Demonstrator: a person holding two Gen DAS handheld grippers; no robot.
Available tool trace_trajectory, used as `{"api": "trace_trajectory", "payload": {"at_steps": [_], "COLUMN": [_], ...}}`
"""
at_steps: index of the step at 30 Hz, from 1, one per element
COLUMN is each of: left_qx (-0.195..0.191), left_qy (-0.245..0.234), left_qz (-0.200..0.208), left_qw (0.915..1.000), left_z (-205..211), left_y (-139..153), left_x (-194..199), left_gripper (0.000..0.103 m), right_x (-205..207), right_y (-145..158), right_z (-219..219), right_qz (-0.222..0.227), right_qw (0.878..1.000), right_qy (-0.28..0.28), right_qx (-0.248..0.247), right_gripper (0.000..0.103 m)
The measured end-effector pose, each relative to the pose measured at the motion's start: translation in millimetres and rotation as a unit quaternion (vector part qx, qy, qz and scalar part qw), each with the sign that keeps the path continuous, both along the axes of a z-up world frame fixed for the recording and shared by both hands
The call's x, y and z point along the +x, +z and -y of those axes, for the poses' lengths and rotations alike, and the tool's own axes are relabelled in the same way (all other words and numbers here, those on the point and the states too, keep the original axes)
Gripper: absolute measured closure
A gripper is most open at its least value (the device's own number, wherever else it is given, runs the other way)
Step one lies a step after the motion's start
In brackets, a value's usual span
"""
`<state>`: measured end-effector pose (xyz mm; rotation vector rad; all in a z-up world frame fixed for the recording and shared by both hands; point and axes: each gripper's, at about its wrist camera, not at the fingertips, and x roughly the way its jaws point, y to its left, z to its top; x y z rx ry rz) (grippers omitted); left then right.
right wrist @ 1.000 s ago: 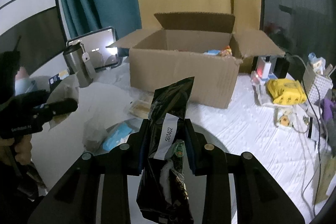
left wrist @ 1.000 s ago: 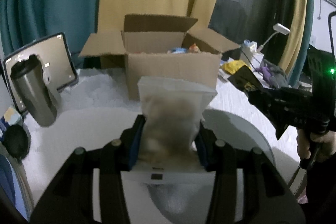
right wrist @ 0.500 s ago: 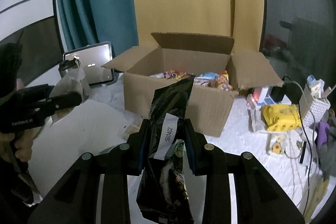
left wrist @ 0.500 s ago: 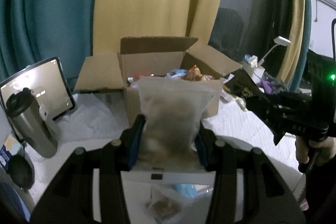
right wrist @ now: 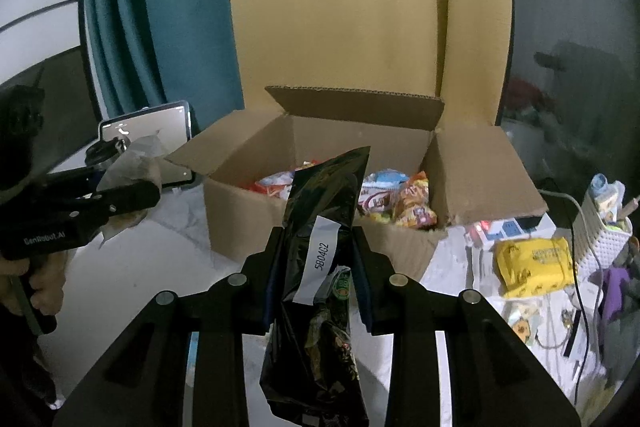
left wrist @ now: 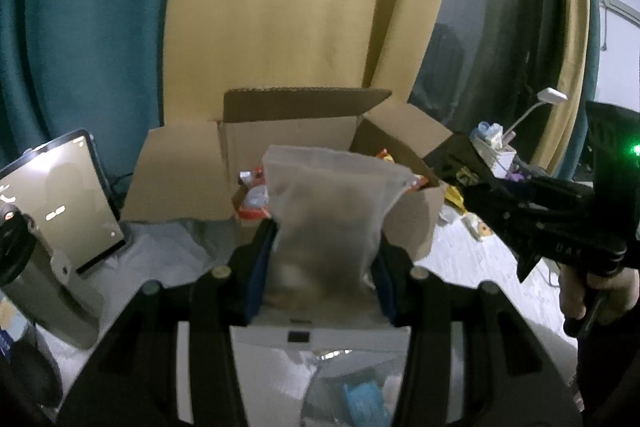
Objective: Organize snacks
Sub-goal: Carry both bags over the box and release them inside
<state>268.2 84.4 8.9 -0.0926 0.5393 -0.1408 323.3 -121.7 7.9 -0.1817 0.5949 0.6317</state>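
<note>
My left gripper [left wrist: 325,247] is shut on a frosted clear pouch [left wrist: 332,211] with brownish contents, held upright in front of the open cardboard box [left wrist: 180,183]. My right gripper [right wrist: 318,255] is shut on a black foil bag [right wrist: 324,211] with a white label, also upright before the same cardboard box [right wrist: 240,219]. Several colourful snack packs [right wrist: 404,199] lie inside the box. In the left wrist view the right gripper [left wrist: 472,179] shows from the side with the black bag. The right wrist view catches the left gripper [right wrist: 132,193] and its pouch.
A tablet [left wrist: 56,195] and a steel tumbler [left wrist: 36,279] stand at the left. A yellow packet [right wrist: 534,261], a power strip [right wrist: 516,227], a white basket [right wrist: 600,227] and cables lie right of the box. A blue-wrapped snack [left wrist: 360,399] lies below the left gripper. Curtains hang behind.
Both grippers have risen and come closer to the box, each keeping its bag. The box's inside with its snack packs now shows in both views.
</note>
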Motion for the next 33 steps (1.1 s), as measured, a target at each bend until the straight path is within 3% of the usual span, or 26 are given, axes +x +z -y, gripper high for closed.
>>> {"api": "trace_trajectory", "payload": {"at_steps": [30,33], "left_qx": [0.019,0.008], "left_qy": [0.015,0.017], "left_qz": [-0.001,-0.015], "left_qw": [0.9997,0.9997], "left_z": [-16,-19], "left_y": [-18,-22], "left_x": [131,145], "left_gripper": [0.057,0.056], "right_x": [107,119], "right_y": [-14,-17], "right_z": [-49,-51], "right_qz": [-0.002,-0.004], "right_qw": [1.0,1.0], "right_qy": [-0.01,-0.016], "right_qx": [-0.002,-0.002], "right_gripper": [0.069,0.069]}}
